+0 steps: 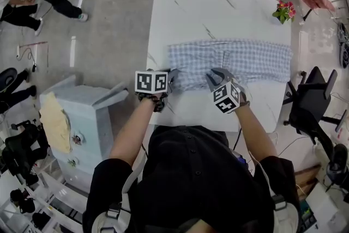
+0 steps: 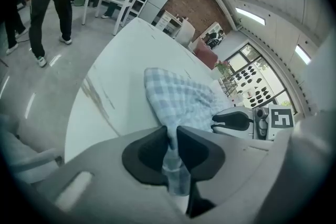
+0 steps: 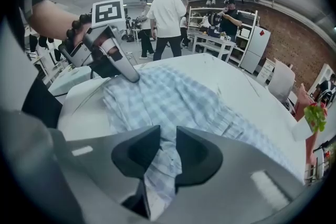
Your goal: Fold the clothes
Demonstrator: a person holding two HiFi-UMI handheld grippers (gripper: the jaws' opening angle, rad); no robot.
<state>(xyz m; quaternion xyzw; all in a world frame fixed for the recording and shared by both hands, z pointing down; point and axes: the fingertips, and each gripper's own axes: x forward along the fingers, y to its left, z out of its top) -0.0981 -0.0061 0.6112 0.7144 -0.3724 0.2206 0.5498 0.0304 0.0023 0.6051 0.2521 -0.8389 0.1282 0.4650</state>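
— What have the tools got?
— The left gripper [image 2: 172, 134] is clamped tight on a corner of the checked blue garment [image 1: 245, 57]. The right gripper [image 3: 167, 139], just beside it at three o'clock, pinches a fold of the same cloth.
— And the garment?
— Spread on the white table [image 1: 207, 8], stretching toward two o'clock. A bunch of flowers [image 1: 284, 10] stands beyond, at one o'clock.

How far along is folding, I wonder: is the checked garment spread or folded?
Spread: checked garment lies stretched out across the table, only its near edge gathered.
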